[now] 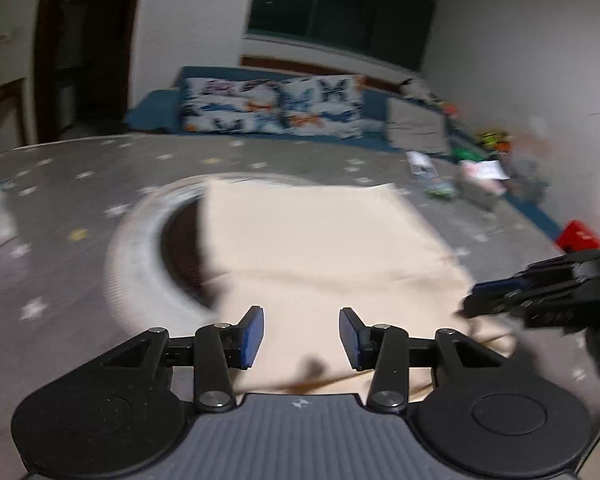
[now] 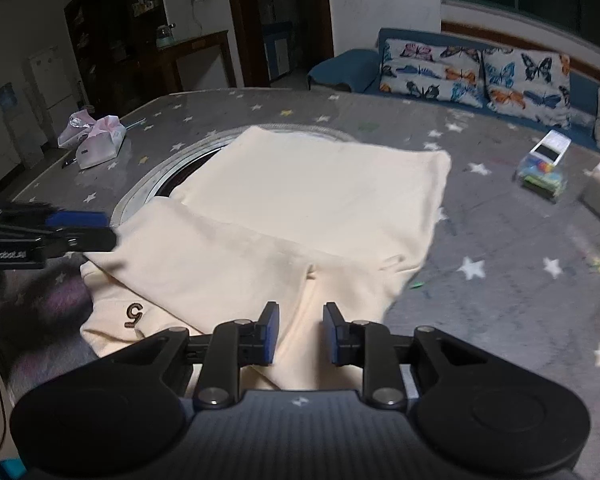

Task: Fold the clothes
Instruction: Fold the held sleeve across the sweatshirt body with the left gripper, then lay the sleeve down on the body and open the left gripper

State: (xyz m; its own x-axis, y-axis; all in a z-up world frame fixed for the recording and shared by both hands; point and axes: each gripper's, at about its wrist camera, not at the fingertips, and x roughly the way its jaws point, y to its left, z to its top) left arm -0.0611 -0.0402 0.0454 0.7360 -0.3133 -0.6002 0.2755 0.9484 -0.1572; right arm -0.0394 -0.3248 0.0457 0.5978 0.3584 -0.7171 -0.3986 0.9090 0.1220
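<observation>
Right wrist view | cream garment (image 2: 300, 216) lies mid-frame, partly folded on starred tablecloth (image 2: 500, 240) | right gripper (image 2: 299, 332) and left gripper (image 1: 301, 338) jaws parted, empty | judged soft, light; pinch hem edges.

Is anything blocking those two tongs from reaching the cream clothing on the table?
Nothing visible does. The right tongs and the left tongs both hang open directly over the cream garment, with no object in between.
</observation>
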